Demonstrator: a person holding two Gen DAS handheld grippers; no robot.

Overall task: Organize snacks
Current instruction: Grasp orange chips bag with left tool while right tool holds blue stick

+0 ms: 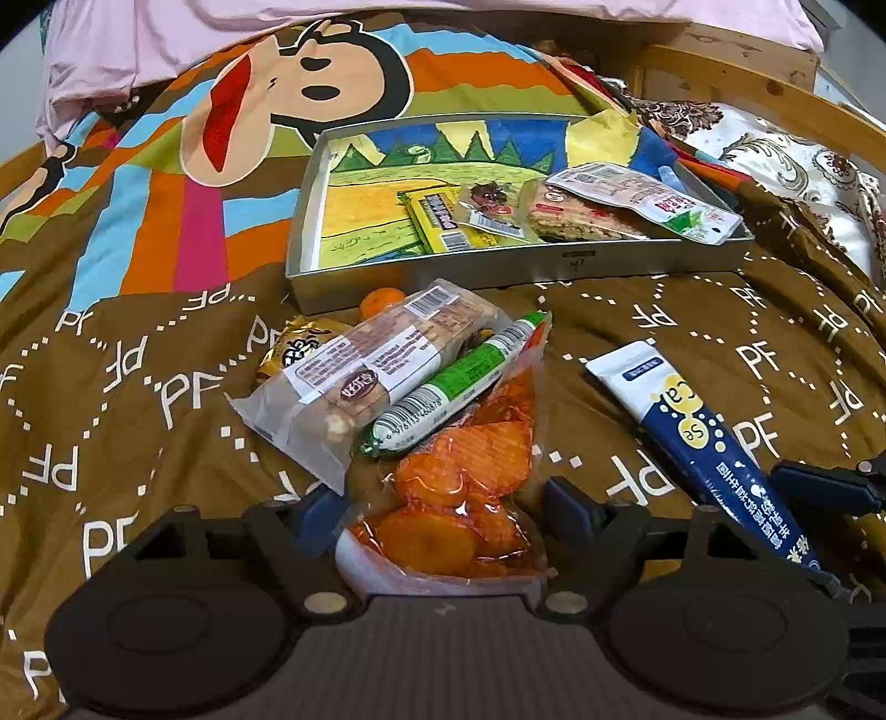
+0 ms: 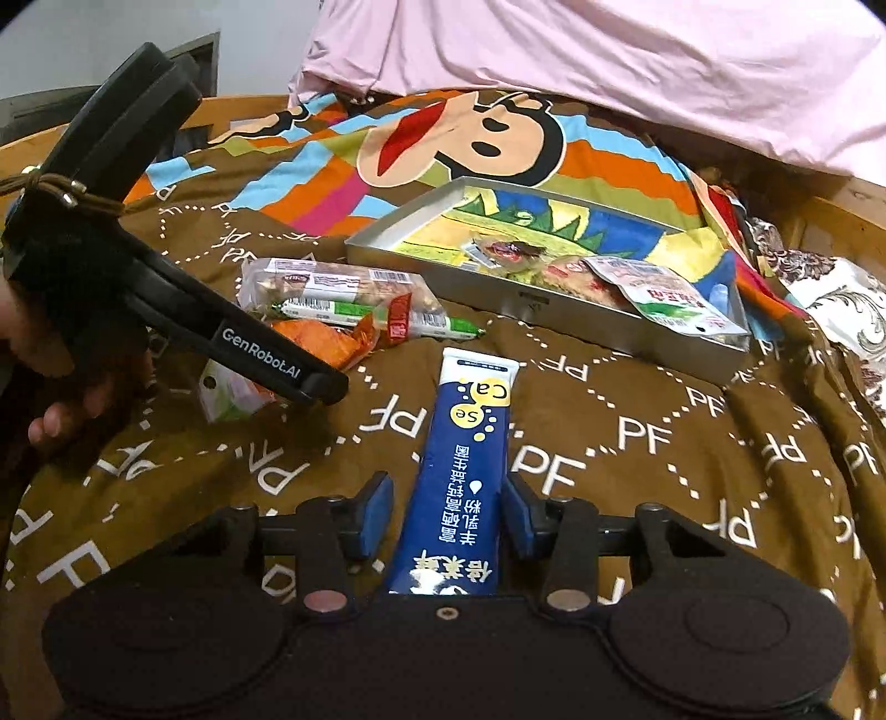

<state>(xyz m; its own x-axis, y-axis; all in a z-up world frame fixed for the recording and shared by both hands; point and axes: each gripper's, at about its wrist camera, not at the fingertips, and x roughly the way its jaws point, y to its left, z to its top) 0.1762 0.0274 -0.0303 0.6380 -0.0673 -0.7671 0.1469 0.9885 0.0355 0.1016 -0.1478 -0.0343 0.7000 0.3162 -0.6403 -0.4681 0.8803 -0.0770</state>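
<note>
Bare quilt (image 2: 692, 487) right of blue sachet (image 2: 462, 471); snack pile (image 2: 332, 310) left.

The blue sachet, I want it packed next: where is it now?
The blue sachet lies on the brown bedspread, between the right tool's open fingers, short of the metal tray.

1. Tray (image 1: 576, 265): brushed grey metal, matt walls; a crayon-look paper drawing lines its floor.
2. Bedspread (image 1: 138, 387) under the tray: soft printed cloth, matt, creased.
3. Pink sheet (image 1: 332, 22) beyond the tray: thin, matt cloth.
4. Bed frame (image 1: 736, 72) behind the tray: bare wood, knots showing.
5. Orange snack pack (image 1: 459, 498) in front of the tray: clear glossy plastic film, crinkled.
6. Sausage stick (image 1: 454, 382) on that pack: smooth, shiny plastic casing.
7. Blue sachet (image 2: 465, 476): smooth foil-like plastic, slight sheen.
8. Left gripper (image 1: 443, 512): matt black plastic; blue pads (image 1: 565, 509) look rubbery.
</note>
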